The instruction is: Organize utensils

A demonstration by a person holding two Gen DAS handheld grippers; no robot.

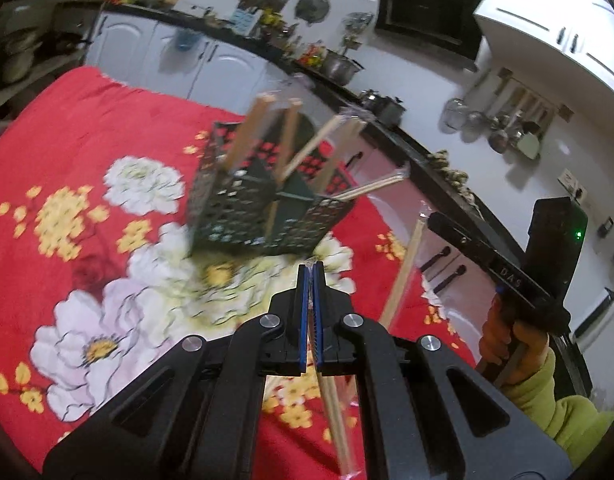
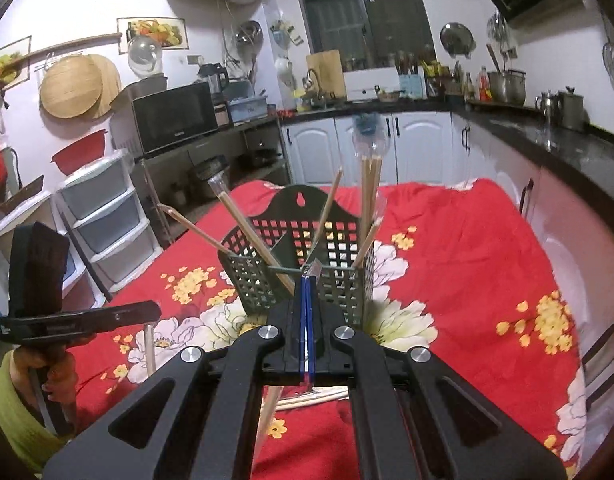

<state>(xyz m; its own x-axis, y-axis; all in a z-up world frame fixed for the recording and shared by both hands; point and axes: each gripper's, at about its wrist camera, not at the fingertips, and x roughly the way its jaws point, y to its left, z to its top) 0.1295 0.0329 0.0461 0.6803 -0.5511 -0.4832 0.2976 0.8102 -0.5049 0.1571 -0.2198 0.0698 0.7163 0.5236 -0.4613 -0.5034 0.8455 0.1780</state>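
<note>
Wrapped wooden chopsticks are held in both grippers in front of a green basket.

The chopsticks are pale wood, each pair in a clear plastic sleeve. The left gripper (image 1: pixel 311 270) has its fingers pressed together on one wrapped pair (image 1: pixel 339 428), and the right gripper (image 2: pixel 308 280) is closed the same way on another pair (image 2: pixel 267 420). The dark green lattice basket (image 2: pixel 339 292) stands on the red flowered cloth (image 2: pixel 467 280); several wrapped pairs (image 2: pixel 371 188) stand tilted in its compartments.
</note>
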